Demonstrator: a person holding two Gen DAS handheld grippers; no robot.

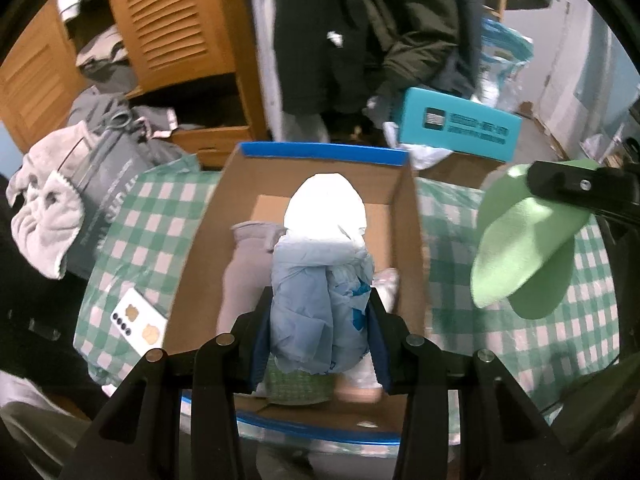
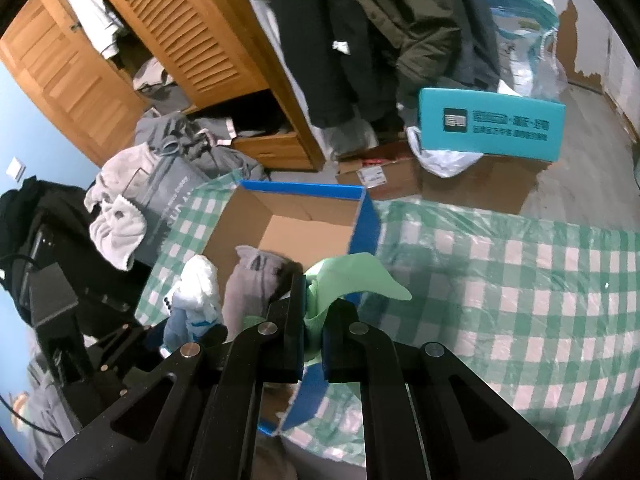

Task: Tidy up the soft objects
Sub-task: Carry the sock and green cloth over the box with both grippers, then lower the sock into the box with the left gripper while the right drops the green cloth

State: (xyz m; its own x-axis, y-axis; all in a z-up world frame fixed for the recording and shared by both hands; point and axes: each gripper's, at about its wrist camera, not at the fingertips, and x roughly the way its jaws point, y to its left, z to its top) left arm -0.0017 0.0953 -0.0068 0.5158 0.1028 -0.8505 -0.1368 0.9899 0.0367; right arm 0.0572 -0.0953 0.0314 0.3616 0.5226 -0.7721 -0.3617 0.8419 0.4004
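Observation:
A cardboard box with blue-taped rims stands open on a green checked cloth. My left gripper is shut on a crumpled light blue and white soft bundle and holds it over the box. A grey garment lies in the box's left side. My right gripper is shut on a light green cloth, held just right of the box. That green cloth also hangs at the right of the left wrist view.
A white phone lies on the cloth left of the box. A grey bag with a pale towel stands at the left. A wooden louvred wardrobe, hanging dark coats and a teal box are behind.

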